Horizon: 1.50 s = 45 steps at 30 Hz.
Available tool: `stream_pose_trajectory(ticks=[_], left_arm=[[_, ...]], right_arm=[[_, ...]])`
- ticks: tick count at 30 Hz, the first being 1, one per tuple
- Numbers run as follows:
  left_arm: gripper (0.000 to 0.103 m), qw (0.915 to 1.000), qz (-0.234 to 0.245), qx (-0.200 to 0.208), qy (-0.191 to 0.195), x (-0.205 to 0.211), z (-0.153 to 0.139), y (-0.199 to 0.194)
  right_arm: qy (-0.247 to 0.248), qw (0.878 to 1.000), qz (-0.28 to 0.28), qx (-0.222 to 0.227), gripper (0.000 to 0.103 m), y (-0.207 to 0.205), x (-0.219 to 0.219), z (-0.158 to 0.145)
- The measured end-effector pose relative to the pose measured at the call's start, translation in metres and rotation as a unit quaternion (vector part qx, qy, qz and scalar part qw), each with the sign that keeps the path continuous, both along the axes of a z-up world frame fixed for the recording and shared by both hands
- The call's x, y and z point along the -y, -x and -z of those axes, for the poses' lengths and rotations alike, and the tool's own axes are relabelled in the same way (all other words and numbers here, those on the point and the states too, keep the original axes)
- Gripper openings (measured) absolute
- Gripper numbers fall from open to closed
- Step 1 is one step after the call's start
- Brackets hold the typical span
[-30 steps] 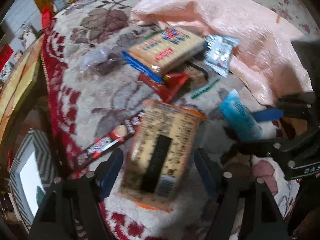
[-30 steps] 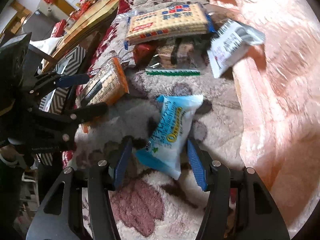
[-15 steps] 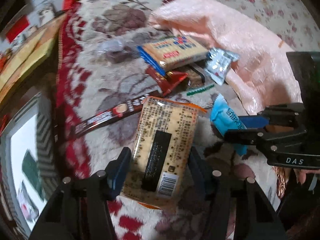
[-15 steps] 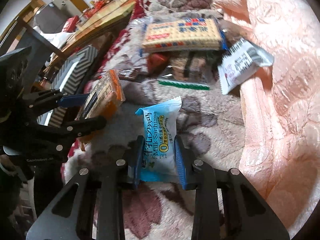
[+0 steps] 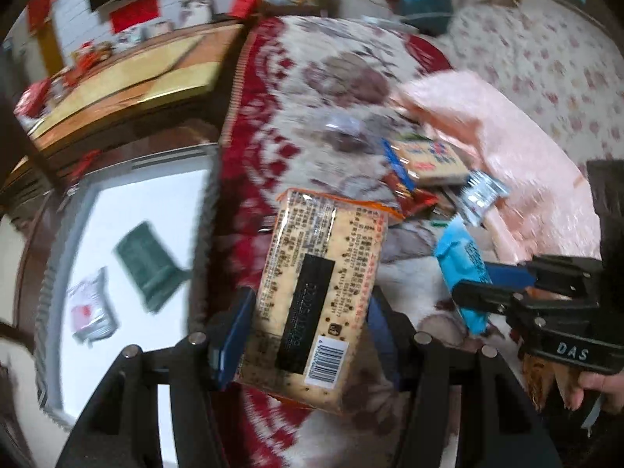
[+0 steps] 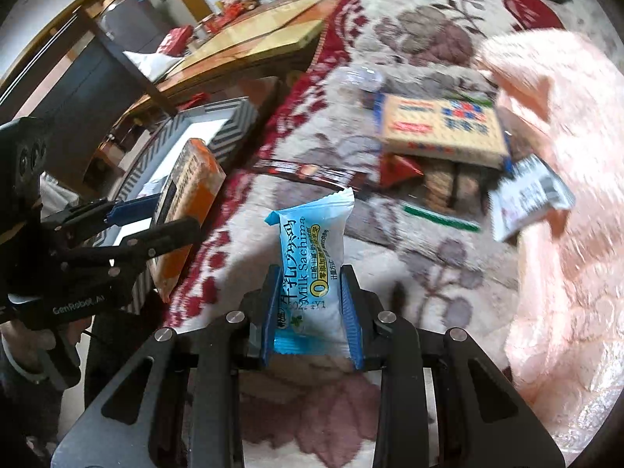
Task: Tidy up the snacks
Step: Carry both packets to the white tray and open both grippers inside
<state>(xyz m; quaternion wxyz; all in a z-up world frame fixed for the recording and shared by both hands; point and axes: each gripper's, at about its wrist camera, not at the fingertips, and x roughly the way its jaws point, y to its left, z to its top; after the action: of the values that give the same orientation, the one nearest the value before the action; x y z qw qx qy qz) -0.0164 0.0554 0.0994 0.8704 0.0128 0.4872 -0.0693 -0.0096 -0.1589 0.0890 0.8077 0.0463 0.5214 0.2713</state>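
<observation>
My left gripper (image 5: 308,331) is shut on an orange-edged cracker pack (image 5: 319,296) and holds it above the patterned rug's red border, beside a white-lined box (image 5: 156,202). A green packet (image 5: 150,269) and a white packet (image 5: 91,312) lie in that box. My right gripper (image 6: 312,312) is shut on a light blue Milk Sachima packet (image 6: 312,257), which stands upright between the pads, lifted off the rug. The right wrist view shows the left gripper (image 6: 156,218) with the cracker pack (image 6: 187,202) at the left, next to the striped box (image 6: 230,124).
A heap of snacks stays on the rug (image 6: 429,31): a large cracker pack (image 6: 440,132), a red packet (image 6: 397,167), a long chocolate bar (image 6: 308,171), a silver-white packet (image 6: 526,202). A pink blanket (image 6: 565,234) lies at the right, a low wooden table (image 6: 253,39) at the far left.
Both grippers closed on their packs and rose off the rug. The left one swung left with the cracker pack, bringing the white box into view.
</observation>
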Motion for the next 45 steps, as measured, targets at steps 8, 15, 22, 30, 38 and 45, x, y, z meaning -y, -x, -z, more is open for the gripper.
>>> stream_pose_trajectory(ticks=[8,15,22,30,38,45], left_arm=[[0.06,0.9967,-0.079,0.018,0.008,-0.052,-0.011,0.009],[0.06,0.9908,-0.133,0.025,0.007,-0.086,-0.01,0.017],[0.06,0.9837,-0.178,0.023,0.004,-0.121,-0.004,0.022],[0.06,0.9732,-0.229,0.017,0.01,-0.156,0.005,0.03],[0.06,0.9643,-0.265,0.0,0.014,-0.18,0.021,0.034],[0.06,0.9585,-0.284,-0.012,0.015,-0.194,0.032,0.033]], right_arm=[[-0.003,0.999,-0.051,0.008,0.028,-0.006,-0.05,-0.013],[-0.001,0.995,-0.094,0.014,0.028,-0.011,-0.095,-0.019],[0.003,0.991,-0.132,0.016,0.028,-0.012,-0.135,-0.023],[0.002,0.986,-0.166,0.005,0.028,-0.016,-0.181,-0.02],[0.007,0.98,-0.197,0.002,0.028,-0.02,-0.227,-0.013],[0.023,0.978,-0.207,-0.003,0.028,-0.031,-0.255,0.003]])
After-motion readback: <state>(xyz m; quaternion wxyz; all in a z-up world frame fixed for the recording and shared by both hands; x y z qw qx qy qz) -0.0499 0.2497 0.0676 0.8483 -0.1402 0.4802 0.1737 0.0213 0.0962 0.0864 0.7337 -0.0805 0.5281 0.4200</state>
